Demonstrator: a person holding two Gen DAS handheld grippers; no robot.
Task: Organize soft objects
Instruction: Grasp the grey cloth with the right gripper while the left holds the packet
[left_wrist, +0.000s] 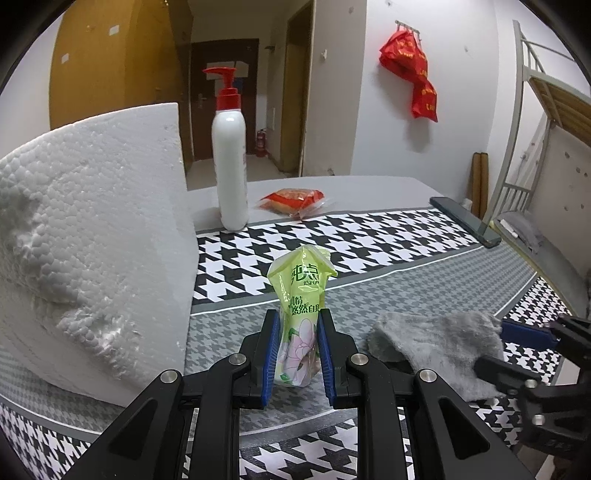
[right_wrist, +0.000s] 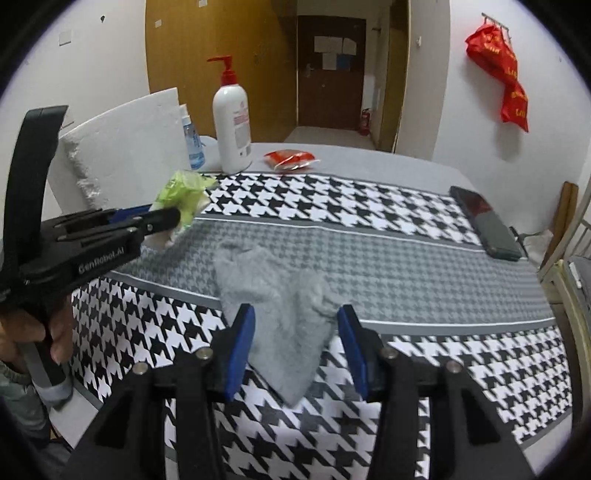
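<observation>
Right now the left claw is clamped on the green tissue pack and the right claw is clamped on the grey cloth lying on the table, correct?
Not quite. The right claw is open; the grey cloth lies loose between its pads, as the right wrist view shows. The left claw does clamp the green tissue pack.

Houndstooth bed (right_wrist: 424, 258), grey cloth (right_wrist: 273, 295) (rumpled), bottle (right_wrist: 232, 122)

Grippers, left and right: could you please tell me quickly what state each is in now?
Left gripper: closed on the green plastic tissue packet.
Right gripper: open, holding nothing, grey fluffy cloth lying between.
</observation>
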